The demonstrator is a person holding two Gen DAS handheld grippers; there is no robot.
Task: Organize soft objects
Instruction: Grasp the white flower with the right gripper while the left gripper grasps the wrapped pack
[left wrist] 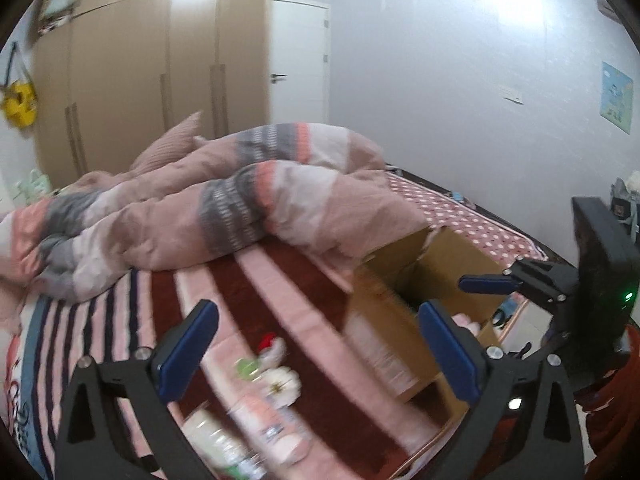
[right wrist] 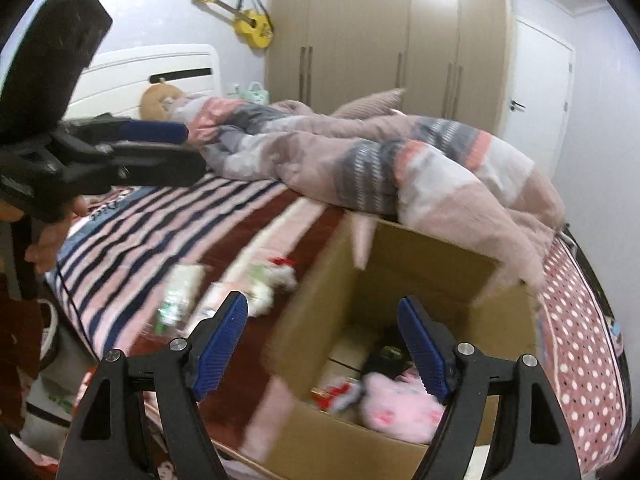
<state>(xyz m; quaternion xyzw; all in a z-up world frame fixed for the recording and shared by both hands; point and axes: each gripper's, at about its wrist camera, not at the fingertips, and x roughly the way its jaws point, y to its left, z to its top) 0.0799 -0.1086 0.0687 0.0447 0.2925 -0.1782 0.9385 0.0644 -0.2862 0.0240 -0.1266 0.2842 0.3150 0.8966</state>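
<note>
Blurred soft toys [left wrist: 276,372] lie on the striped bedspread [left wrist: 280,280], seen between the widely parted, empty fingers of the left gripper [left wrist: 316,344]. Just right stands the cardboard box [right wrist: 320,280], a pink plush [right wrist: 400,404] inside it. Over the box hangs the right gripper [right wrist: 324,344], jaws spread, nothing held.

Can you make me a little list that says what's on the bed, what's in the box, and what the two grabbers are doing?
place: bed with striped blanket
box: open cardboard box on the bed
in the box: pink plush toy, other blurred items
beside the box: small white plush toys, blurred
behind: rumpled quilt, one corner drooping over the box
left gripper: open, empty
right gripper: open, empty, above the box
</note>
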